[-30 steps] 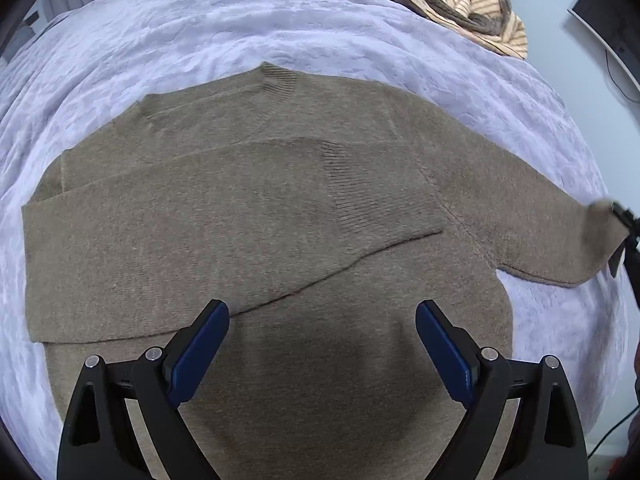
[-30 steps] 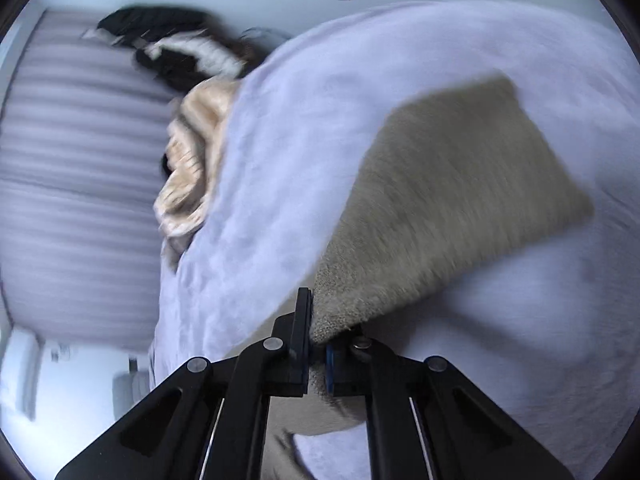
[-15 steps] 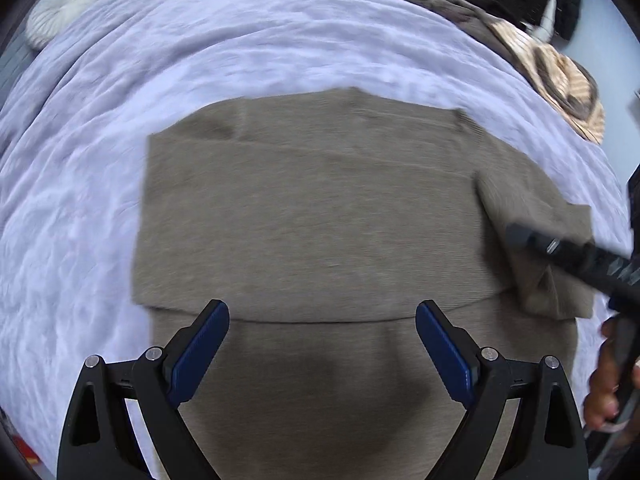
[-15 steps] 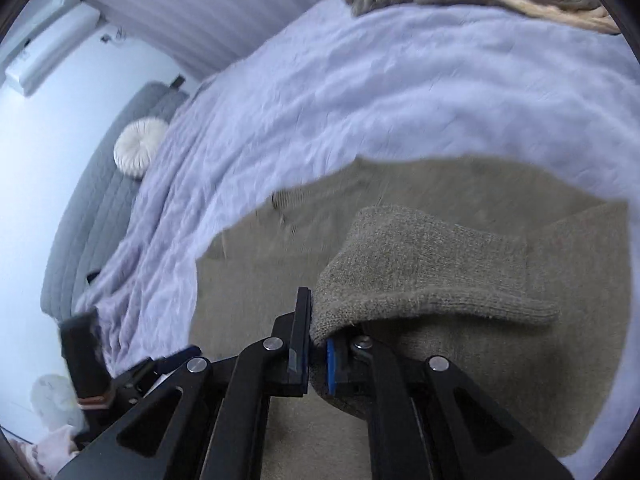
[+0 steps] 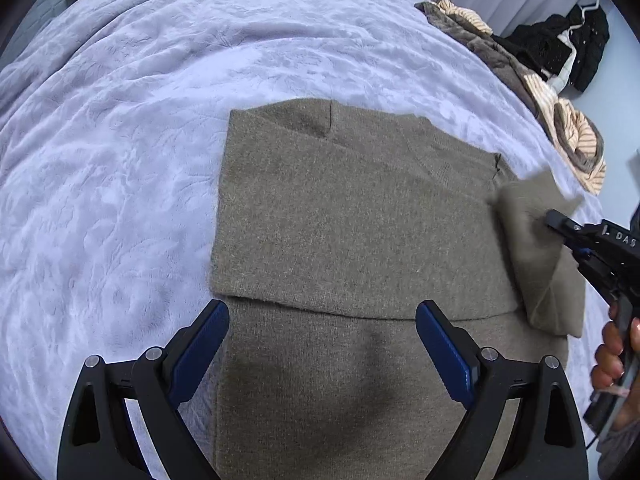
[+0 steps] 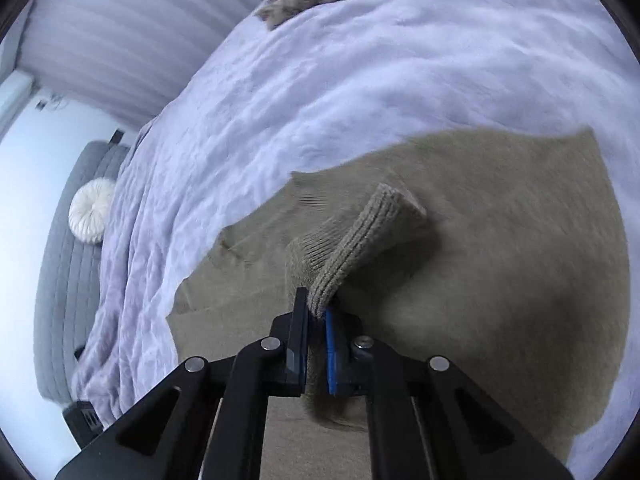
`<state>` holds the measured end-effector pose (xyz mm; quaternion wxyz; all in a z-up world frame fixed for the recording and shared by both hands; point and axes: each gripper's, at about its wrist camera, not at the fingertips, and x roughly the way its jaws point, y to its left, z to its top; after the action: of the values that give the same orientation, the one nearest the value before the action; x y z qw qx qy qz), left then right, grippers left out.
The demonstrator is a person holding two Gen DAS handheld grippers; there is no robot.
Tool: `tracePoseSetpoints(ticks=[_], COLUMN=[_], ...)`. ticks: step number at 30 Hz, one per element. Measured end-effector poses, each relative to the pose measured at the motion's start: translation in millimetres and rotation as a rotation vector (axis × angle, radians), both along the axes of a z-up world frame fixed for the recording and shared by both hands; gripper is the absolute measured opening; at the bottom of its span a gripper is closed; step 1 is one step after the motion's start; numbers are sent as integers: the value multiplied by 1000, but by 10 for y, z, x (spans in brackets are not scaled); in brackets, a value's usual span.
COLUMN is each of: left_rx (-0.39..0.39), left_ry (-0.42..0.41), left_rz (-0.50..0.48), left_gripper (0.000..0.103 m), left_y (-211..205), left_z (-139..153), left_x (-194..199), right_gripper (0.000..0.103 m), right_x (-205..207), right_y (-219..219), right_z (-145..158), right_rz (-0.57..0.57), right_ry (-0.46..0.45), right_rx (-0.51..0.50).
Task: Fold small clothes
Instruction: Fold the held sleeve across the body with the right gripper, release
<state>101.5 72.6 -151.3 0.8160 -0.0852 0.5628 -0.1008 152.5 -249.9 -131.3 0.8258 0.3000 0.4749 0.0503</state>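
Pinching the sweater's cuff (image 6: 360, 248), right gripper (image 6: 317, 316) (left gripper (image 5: 322, 344) gapes).

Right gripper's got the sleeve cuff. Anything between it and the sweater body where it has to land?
Nothing visible. The right gripper is shut on the ribbed cuff, held just above the sweater body. The knit below is bare. The left gripper hovers open nearer the hem, off that path.

The sweater (image 5: 352, 240) runs off the lower edge of the left wrist view, its hem unseen. Its raised sleeve (image 5: 536, 248) is motion-blurred there. The right gripper (image 6: 316, 314) hides the pinched cuff's tip.
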Motion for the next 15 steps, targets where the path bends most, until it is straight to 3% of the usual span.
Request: tracePoseSetpoints(ticks=[3,6,7,8,11,15], left_rx=[-35,-77,-95,-120,-171,-249], left_ry=[7,33,45,58,87,121], left_rz=[-9,-29,-36,-45,-73,-105], left_gripper=[94,94,94,94,94,94], left_y=[52,23,-1,-31,-179,-459], left_z=[-4,-53,-74,-93,-148,-207], left_x=[28,82,100,119,198,358], right_gripper=[7,13,21,29,36,37], right_x=[143,132,103,50,-165,-541], right_y=[632,1040,1089,1079,843,267], right_z=[9,-232,-320,-362,-330,-266], right_rz=[221,358,367,355,286,111], right_ry=[-13,83,123,142,137,149], right_rx=[-126,-197,-217,-218,-131,10])
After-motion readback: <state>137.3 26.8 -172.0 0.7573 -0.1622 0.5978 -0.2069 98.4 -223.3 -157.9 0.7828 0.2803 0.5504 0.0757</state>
